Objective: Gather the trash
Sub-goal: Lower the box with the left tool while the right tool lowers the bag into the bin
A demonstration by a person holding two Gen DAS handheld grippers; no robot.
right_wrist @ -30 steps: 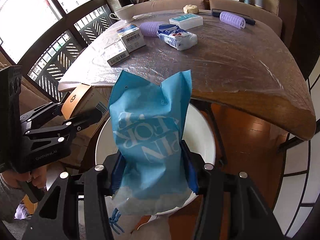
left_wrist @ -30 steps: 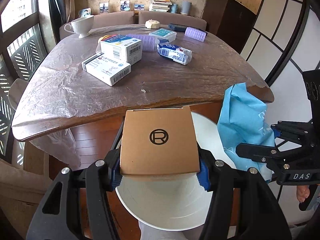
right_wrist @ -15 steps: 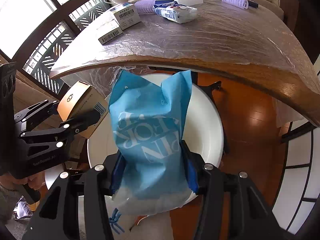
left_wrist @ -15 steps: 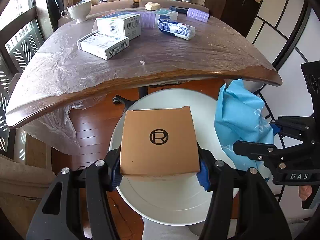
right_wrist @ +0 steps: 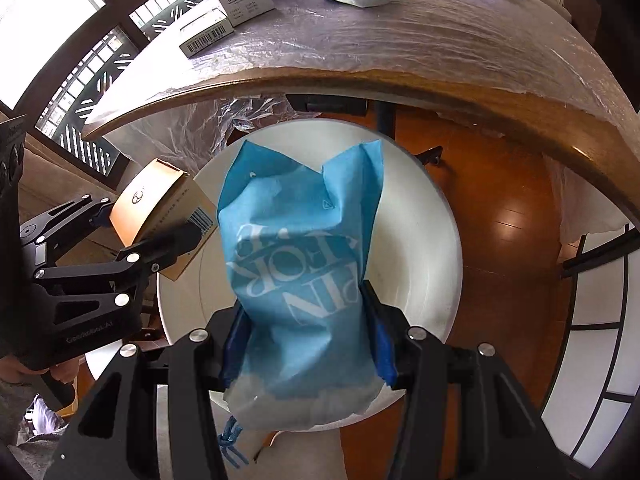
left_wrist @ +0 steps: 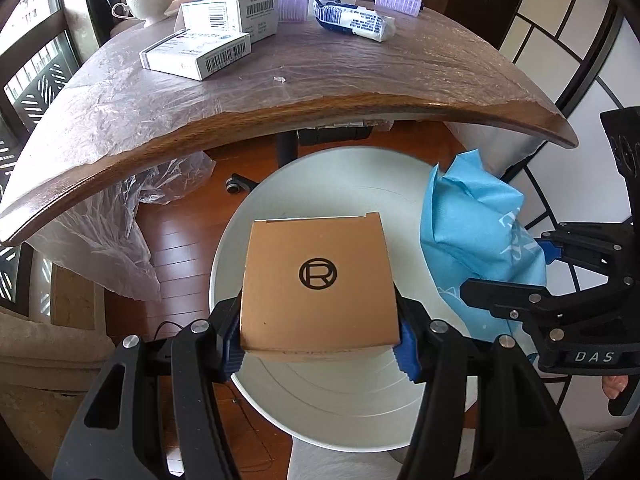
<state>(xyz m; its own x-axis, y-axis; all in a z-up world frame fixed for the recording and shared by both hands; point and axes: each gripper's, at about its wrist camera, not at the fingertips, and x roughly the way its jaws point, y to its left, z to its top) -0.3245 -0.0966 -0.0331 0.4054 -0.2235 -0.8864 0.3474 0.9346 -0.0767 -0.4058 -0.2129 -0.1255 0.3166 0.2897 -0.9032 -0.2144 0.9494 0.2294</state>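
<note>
My left gripper is shut on a brown cardboard box with a circled R, held over a round white bin on the floor. My right gripper is shut on a crumpled blue bag with white lettering, above the same white bin. In the left wrist view the blue bag and the right gripper hang at the right. The right wrist view shows the brown box in the left gripper at the left.
A wooden table under plastic film overhangs the bin. On it lie two white boxes, a blue-white packet, purple rollers and a white cup. Loose plastic sheet hangs at the left; table leg behind the bin.
Both grippers have sunk below the table's edge with their loads and now tilt more steeply down. The white bin fills more of both views.
</note>
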